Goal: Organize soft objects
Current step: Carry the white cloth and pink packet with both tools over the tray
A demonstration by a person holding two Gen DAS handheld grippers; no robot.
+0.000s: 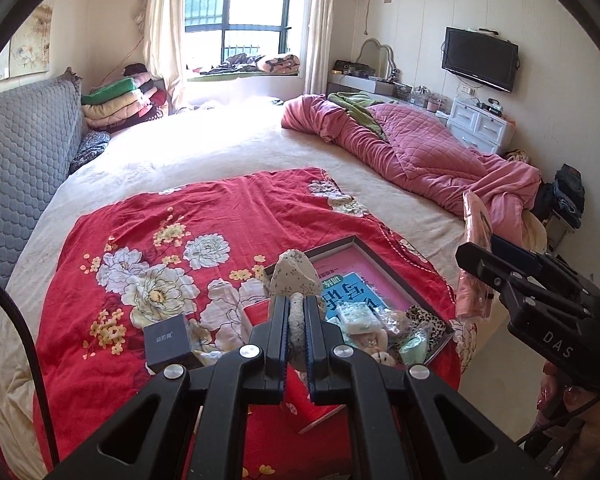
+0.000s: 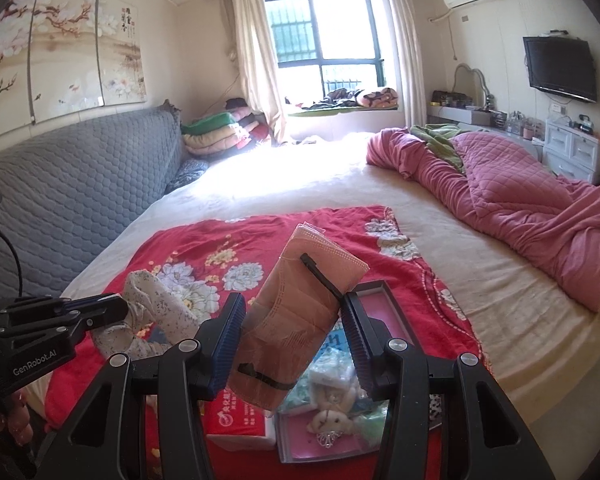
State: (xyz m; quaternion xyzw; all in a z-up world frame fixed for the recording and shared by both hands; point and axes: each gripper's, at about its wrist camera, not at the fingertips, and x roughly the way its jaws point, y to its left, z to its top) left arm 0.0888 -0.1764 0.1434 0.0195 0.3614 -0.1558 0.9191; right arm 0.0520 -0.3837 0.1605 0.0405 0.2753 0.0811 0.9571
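Speckled cream cloth, a small floral garment [image 1: 294, 276], is pinched tight in the left claw [image 1: 296, 312], lifted above the red flowered quilt [image 1: 148, 240] on the bed [image 1: 236, 148]. The right claw [image 2: 294, 344] grips a clear packet of peach face masks [image 2: 300, 300] between its blue pads, tilted over a shallow box [image 1: 340, 246] that holds a blue booklet, small packets and a plush toy [image 2: 332, 420]. A dark little box [image 1: 168, 342] sits on the quilt nearby.
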